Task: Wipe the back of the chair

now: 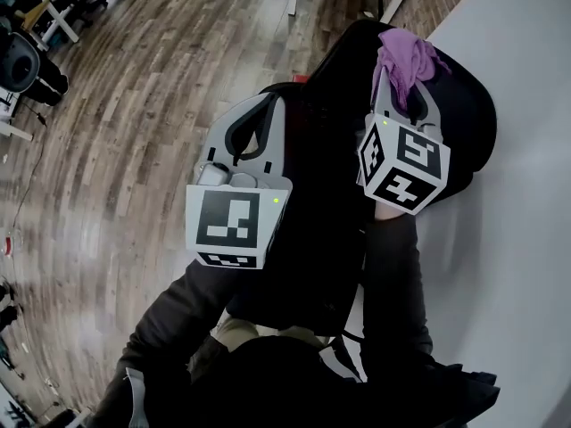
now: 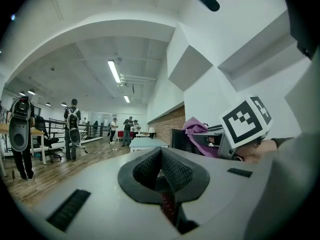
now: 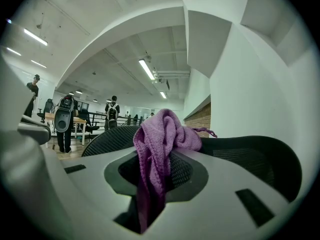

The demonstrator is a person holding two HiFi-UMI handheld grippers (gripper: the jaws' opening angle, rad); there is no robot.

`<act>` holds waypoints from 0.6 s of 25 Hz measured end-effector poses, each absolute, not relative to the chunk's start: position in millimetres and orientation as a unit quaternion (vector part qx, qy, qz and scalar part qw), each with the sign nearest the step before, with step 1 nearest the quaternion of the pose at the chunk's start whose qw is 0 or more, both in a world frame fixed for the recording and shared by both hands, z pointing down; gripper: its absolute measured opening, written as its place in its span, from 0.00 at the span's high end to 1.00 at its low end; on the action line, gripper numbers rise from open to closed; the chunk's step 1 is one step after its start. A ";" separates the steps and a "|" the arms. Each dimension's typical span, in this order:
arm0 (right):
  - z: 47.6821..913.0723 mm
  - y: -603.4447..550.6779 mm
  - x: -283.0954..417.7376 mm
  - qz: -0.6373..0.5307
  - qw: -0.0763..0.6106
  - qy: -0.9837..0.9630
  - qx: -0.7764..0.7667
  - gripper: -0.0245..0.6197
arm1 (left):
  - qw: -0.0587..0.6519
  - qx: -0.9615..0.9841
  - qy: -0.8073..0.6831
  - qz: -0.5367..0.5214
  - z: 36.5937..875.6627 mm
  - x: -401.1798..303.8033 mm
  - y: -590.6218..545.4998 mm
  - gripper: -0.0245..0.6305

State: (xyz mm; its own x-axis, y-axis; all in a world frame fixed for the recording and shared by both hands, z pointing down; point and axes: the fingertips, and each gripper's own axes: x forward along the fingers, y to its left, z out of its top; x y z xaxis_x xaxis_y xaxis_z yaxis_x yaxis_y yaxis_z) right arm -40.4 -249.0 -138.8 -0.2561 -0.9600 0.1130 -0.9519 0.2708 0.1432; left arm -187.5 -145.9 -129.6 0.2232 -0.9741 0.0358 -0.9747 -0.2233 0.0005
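Head view: the right gripper [image 1: 403,74] is clenched on a purple cloth [image 1: 406,52] at the top edge of the black chair back [image 1: 468,119], beside a white wall [image 1: 517,239]. The left gripper [image 1: 270,103] hangs off the chair's left side, above the wood floor [image 1: 134,105].

Left gripper view: the jaws are pressed together on nothing. The cloth [image 2: 196,129] and chair back [image 2: 181,140] lie ahead to the right.

Right gripper view: the cloth [image 3: 162,136] is pinched mid-fold, its bulk bunched above the jaws and in front of the mesh back [image 3: 260,159].

Assessment: the cloth is light, limp and likely to bunch – keep the hold central. The mesh probably yields under pressure – the chair may swivel.
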 end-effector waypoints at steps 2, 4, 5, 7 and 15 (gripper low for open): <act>-140.4 -250.2 -49.1 -0.025 0.088 -0.796 0.598 0.82 | 0.013 0.779 -0.627 0.012 -130.3 -193.8 -145.2 0.95; -141.7 -248.5 -57.7 -0.031 0.091 -0.799 0.594 0.82 | 0.013 0.776 -0.631 0.011 -130.8 -200.4 -141.8 0.95; -142.0 -247.1 -61.5 -0.034 0.092 -0.800 0.592 0.82 | 0.014 0.774 -0.632 0.010 -130.6 -203.5 -139.7 0.95; -142.8 -244.7 -68.7 -0.035 0.093 -0.803 0.588 0.83 | 0.014 0.772 -0.636 0.009 -130.3 -209.1 -135.9 0.95; -149.4 -235.8 -96.5 -0.026 0.079 -0.815 0.573 0.83 | 0.011 0.760 -0.650 0.001 -136.8 -232.0 -121.3 0.95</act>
State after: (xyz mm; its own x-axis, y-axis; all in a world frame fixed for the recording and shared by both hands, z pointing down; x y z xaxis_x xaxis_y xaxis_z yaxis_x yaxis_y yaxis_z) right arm -96.5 -235.8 -149.4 -0.3312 -0.9383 0.0997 -0.9302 0.3424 0.1323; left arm -232.0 -121.3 -136.8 0.1561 -0.9876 0.0157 -0.9876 -0.1559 0.0164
